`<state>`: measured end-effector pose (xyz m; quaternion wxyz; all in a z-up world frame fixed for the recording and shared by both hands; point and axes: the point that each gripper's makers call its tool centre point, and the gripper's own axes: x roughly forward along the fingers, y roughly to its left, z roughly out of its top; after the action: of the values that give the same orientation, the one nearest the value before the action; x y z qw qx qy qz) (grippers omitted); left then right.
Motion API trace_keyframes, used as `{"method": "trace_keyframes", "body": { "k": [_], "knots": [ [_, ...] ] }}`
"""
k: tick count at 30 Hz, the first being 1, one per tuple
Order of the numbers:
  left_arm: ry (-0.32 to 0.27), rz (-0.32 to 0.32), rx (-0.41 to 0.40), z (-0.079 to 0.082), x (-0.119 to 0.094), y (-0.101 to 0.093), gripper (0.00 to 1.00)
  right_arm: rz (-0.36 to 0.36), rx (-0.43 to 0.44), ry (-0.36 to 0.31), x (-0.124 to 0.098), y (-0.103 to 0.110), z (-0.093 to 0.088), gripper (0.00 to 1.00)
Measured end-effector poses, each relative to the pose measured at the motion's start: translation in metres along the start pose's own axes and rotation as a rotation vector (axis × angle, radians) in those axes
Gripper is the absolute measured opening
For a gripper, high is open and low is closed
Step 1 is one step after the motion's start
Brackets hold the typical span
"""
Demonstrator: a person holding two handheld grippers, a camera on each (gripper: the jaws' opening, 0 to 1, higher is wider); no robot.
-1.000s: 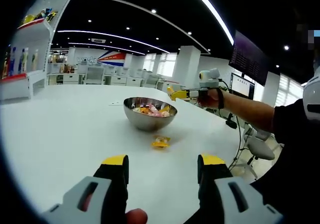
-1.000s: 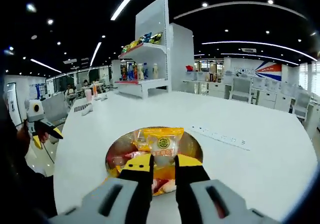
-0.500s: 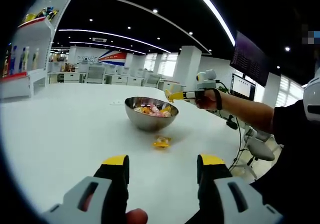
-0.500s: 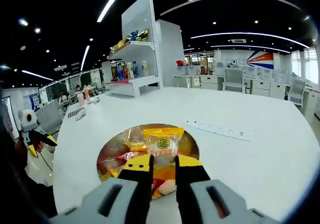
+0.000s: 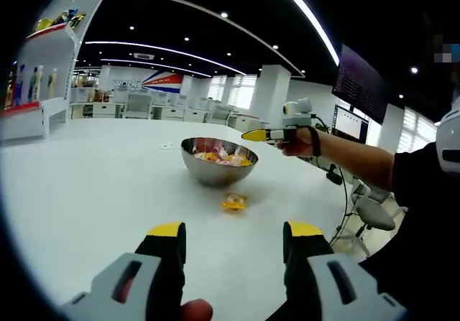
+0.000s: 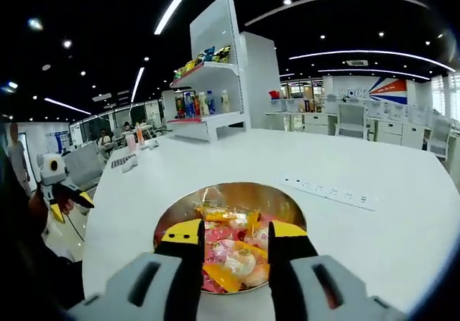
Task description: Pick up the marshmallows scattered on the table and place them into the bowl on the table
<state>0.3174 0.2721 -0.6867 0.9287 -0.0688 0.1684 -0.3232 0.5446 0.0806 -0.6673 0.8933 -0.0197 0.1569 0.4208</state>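
White table (image 5: 86,184) — steel bowl (image 5: 218,161), stray marshmallow (image 5: 233,203) beside it.

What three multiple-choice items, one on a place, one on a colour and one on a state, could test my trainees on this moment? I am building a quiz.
1. Where does the loose yellow packet lie?
A. on the table just in front of the bowl
B. inside the bowl
C. on the shelf

2. What colour are the tips of the left gripper?
A. red
B. yellow
C. blue

3. How is the right gripper?
A. shut on a packet
B. resting on the table
C. open and empty above the bowl

Answers: 1 A, the packet lies on the white tabletop near the bowl's base. 2 B, both jaws end in yellow. 3 C, the jaws stand apart with nothing between them.
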Motion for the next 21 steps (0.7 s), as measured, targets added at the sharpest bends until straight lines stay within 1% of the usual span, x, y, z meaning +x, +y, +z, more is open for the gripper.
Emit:
{"method": "trace_keyframes", "body": {
  "k": [10,14,19,21],
  "knots": [
    [-0.001,-0.004,0.002,-0.001,-0.001,-0.001,0.55,0.006,-0.033,0.013,-0.009,0.005,0.000,0.32],
    [-0.003,0.000,0.000,-0.001,-0.003,0.000,0.55,0.021,-0.072,0.012,-0.017,0.017,0.003,0.31],
    [-0.004,-0.001,0.000,-0.001,-0.003,-0.001,0.55,0.055,-0.168,0.015,-0.030,0.036,0.006,0.30],
    [-0.005,-0.002,0.001,-0.001,-0.003,-0.001,0.55,0.079,-0.211,0.032,-0.034,0.045,0.003,0.30]
  ]
}}
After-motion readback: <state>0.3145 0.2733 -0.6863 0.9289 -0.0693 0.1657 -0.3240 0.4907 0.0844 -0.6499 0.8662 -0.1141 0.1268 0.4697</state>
